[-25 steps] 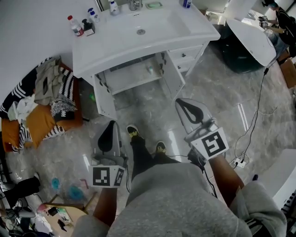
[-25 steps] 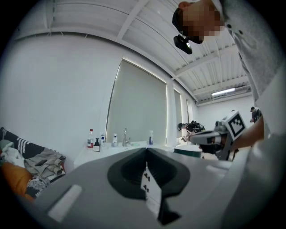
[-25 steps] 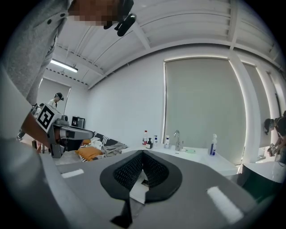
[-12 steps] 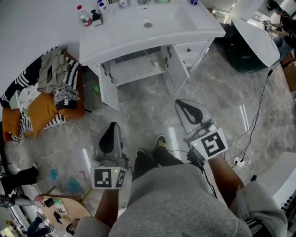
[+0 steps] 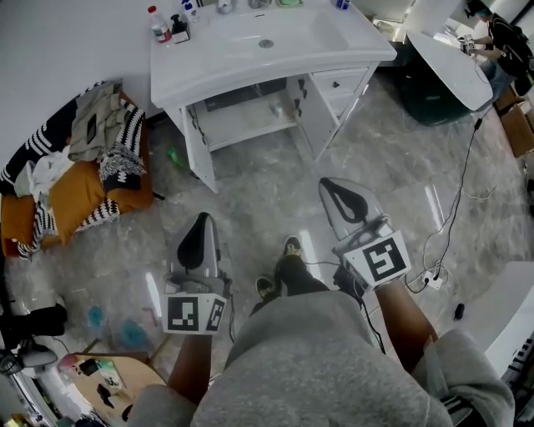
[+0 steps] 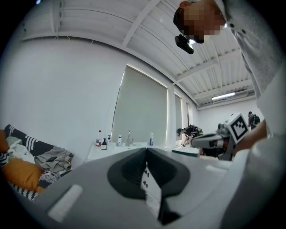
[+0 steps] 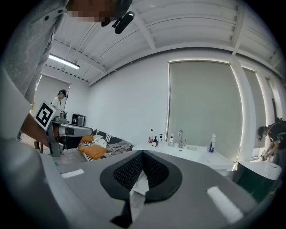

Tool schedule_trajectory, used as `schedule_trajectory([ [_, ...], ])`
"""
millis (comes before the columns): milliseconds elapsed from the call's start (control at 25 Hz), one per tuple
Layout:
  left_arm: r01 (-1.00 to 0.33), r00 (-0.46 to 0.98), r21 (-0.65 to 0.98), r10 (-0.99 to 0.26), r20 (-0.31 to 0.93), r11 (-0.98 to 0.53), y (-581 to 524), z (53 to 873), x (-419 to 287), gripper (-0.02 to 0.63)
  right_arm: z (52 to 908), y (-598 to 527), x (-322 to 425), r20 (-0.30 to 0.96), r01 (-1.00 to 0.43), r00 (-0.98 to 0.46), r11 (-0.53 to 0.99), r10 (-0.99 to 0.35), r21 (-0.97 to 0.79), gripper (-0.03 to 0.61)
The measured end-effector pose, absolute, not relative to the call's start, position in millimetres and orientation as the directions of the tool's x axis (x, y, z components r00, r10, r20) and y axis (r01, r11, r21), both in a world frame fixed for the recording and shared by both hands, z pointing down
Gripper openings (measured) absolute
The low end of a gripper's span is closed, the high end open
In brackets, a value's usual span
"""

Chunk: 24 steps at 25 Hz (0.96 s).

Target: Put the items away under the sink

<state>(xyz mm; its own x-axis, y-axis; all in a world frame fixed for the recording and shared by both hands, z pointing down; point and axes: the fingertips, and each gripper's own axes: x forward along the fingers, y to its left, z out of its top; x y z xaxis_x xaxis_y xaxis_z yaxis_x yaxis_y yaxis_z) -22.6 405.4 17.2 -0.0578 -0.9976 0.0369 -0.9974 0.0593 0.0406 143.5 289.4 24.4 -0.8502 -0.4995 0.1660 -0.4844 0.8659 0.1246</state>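
The white sink vanity (image 5: pixel 250 58) stands at the top of the head view, both cabinet doors (image 5: pixel 198 150) swung open onto a pale shelf. A red-capped bottle (image 5: pixel 158 22) and a dark bottle (image 5: pixel 178 27) stand on its left corner, with more small bottles by the tap. My left gripper (image 5: pixel 200 223) and right gripper (image 5: pixel 331 185) hang over the marble floor well short of the vanity. Both are shut with nothing in them. The left gripper (image 6: pixel 146 153) faces the counter bottles (image 6: pixel 100 139). The right gripper (image 7: pixel 143 154) faces the same bottles (image 7: pixel 153 138) and a blue spray bottle (image 7: pixel 212 144).
A heap of striped clothes on an orange cushion (image 5: pixel 75 167) lies left of the vanity. A green object (image 5: pixel 173 156) sits on the floor by the left door. Cables and a power strip (image 5: pixel 432 283) trail at the right. A white table (image 5: pixel 450 58) and a person (image 5: pixel 501 33) are at far right.
The vanity has slid up and away in the head view as the person's feet shifted on the floor. Both grippers keep their places and stay shut.
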Motion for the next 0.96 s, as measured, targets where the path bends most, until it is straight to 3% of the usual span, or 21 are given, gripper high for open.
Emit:
schedule_trajectory([
  [560,-0.998,-0.028,0.052,-0.999,0.016,0.028,496,17,-4,0.011,29,385,186,0.224,-0.559,-0.783,0.814,-0.581,0.156,-0.003],
  [960,-1.0,-0.008,0.026,-1.0,0.008,0.009,516,8,2,0.011,20,409,189,0.146,-0.548,-0.801,0.809,-0.581,0.214,-0.003],
])
